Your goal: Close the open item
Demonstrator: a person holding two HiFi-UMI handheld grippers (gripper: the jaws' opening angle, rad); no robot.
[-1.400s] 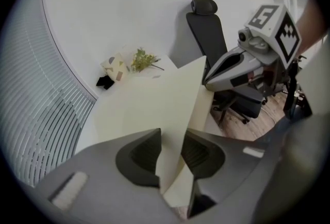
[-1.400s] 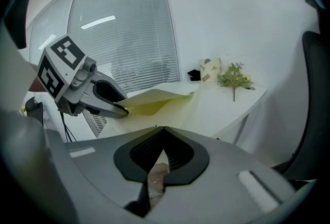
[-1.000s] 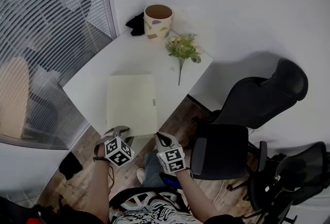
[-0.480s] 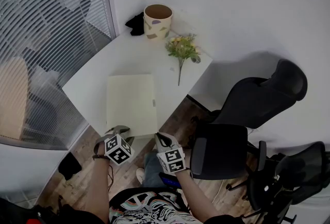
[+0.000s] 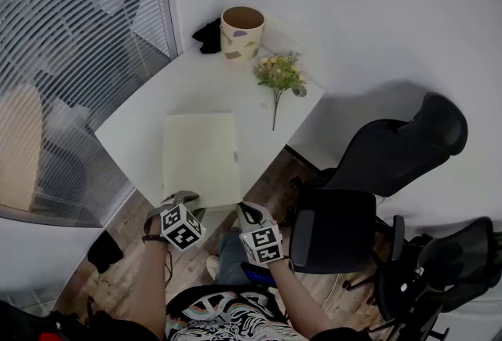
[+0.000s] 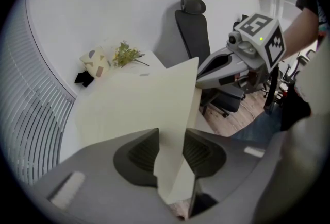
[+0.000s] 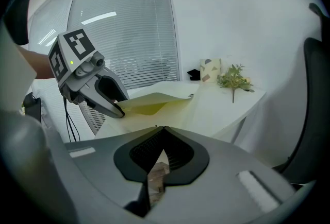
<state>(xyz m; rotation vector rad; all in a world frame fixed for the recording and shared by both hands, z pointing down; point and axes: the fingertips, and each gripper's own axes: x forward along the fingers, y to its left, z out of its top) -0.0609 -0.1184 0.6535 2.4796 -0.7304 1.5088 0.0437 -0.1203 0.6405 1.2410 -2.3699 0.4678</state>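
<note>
Left claw (image 6: 171,133) is clamped on the near edge of the folder's (image 5: 201,155) pale cream cover (image 6: 144,99), with the sheet pinched between both pads. The right gripper view shows that cover (image 7: 154,98) held up at a slant off the lower leaf, so the folder is part open. The folder lies on the near end of the white counter (image 5: 196,88), with its near edge at the counter's edge.

Right claw (image 7: 161,129) has its tips together with nothing in them. It sits just beside the folder's near right corner, off the counter.

A pot (image 5: 241,32), flower sprig (image 5: 278,74) and dark object (image 5: 208,36) are at the far end, well apart from the folder.
</note>
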